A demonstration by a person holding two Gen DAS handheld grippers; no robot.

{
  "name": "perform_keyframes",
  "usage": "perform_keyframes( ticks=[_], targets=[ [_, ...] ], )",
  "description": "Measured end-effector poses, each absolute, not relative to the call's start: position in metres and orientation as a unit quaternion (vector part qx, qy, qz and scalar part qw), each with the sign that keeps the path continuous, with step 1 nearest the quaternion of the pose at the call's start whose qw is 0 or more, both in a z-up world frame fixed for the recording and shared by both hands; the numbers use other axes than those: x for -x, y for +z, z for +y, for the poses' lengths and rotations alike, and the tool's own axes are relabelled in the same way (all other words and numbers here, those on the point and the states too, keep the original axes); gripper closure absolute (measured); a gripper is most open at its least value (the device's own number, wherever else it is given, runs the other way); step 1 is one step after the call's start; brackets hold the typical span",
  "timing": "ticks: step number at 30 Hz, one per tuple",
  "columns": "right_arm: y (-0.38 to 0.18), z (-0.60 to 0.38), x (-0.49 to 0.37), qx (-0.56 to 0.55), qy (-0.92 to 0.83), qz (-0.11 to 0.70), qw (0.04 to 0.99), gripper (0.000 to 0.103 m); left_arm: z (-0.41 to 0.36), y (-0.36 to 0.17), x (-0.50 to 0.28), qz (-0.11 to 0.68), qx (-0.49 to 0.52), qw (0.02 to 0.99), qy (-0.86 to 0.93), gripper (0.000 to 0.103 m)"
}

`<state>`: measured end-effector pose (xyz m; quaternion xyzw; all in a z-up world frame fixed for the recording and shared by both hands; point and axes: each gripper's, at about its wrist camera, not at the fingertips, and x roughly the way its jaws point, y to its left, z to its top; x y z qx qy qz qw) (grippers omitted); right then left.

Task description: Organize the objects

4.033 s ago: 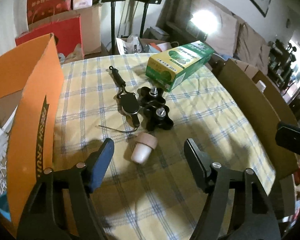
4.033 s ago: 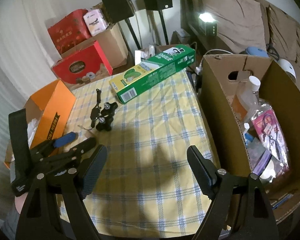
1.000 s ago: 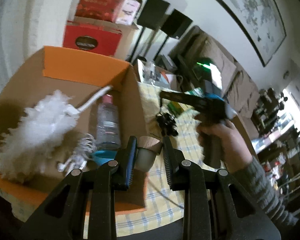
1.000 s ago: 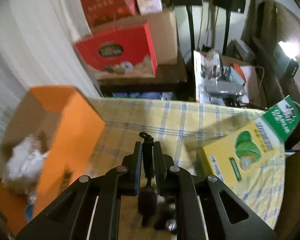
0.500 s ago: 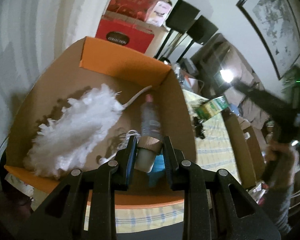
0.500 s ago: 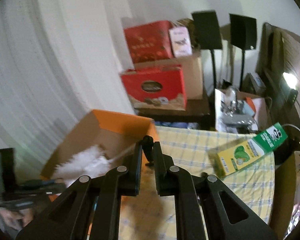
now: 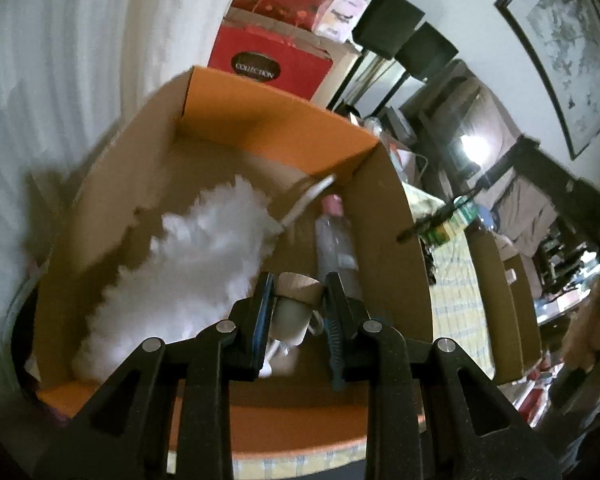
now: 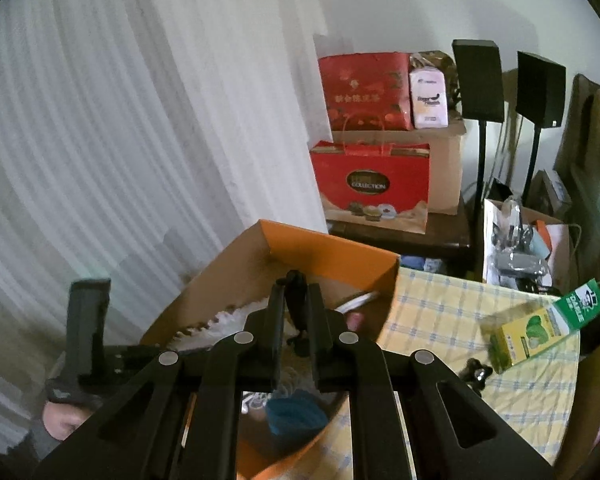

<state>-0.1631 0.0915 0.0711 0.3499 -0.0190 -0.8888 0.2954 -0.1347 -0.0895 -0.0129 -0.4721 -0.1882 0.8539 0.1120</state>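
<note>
My left gripper (image 7: 299, 285) is shut on a small white stopper with a cork top (image 7: 294, 308). It hangs over the open orange cardboard box (image 7: 276, 120). Inside the box lie a white feather duster (image 7: 204, 256) and a clear bottle with a pink cap (image 7: 334, 240). My right gripper (image 8: 296, 293) is shut on the handle of a black tool (image 8: 296, 308), held in the air above the near end of the orange box (image 8: 332, 250). In the right wrist view a hand (image 8: 60, 416) holds the left gripper's body at the lower left.
On the checked tablecloth (image 8: 440, 320) lie a yellow-green carton (image 8: 540, 328) and black knobs (image 8: 476, 372). Red gift boxes (image 8: 370, 184) and two speakers on stands (image 8: 478, 80) stand behind. A blue item (image 8: 296, 412) sits in the box. A brown cardboard box (image 7: 496, 288) stands past the table.
The right gripper lifted the black tool off the table and swung up and toward the orange box. The left gripper carried the stopper further in over the box.
</note>
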Motion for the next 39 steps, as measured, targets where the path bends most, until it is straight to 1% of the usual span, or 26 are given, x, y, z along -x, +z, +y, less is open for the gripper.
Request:
perform_keyframes(
  ticks=[6, 12, 17, 24, 26, 28, 31, 34, 39],
  targets=[
    [0.054, 0.072, 0.178, -0.364, -0.884, -0.017, 0.294, 0.094, -0.075, -0.018, 0.162, -0.158, 0.494, 0.109, 0.848, 0.079],
    [0.026, 0.055, 0.191, -0.387, -0.876, -0.013, 0.287, 0.094, -0.056, -0.043, 0.186, -0.122, 0.533, 0.097, 0.832, 0.079],
    [0.003, 0.045, 0.2, -0.405, -0.87, 0.001, 0.282, 0.094, -0.058, -0.049, 0.185, -0.122, 0.531, 0.084, 0.835, 0.067],
    [-0.011, 0.046, 0.2, -0.417, -0.865, 0.0, 0.278, 0.094, -0.078, -0.033, 0.165, -0.149, 0.504, 0.084, 0.846, 0.059],
    [-0.016, 0.047, 0.194, -0.426, -0.86, 0.008, 0.281, 0.094, -0.085, -0.028, 0.156, -0.156, 0.496, 0.084, 0.85, 0.054],
    [-0.023, 0.046, 0.188, -0.435, -0.856, 0.025, 0.277, 0.094, -0.089, -0.025, 0.151, -0.162, 0.494, 0.086, 0.85, 0.053],
    [-0.035, 0.046, 0.185, -0.456, -0.853, 0.067, 0.245, 0.094, -0.091, -0.023, 0.143, -0.162, 0.491, 0.087, 0.851, 0.053],
    [-0.041, 0.047, 0.179, -0.466, -0.848, 0.1, 0.229, 0.093, -0.091, -0.022, 0.138, -0.164, 0.49, 0.088, 0.852, 0.05],
    [-0.039, 0.049, 0.165, -0.466, -0.848, 0.127, 0.219, 0.093, -0.089, -0.022, 0.135, -0.167, 0.491, 0.088, 0.85, 0.046]
  ],
)
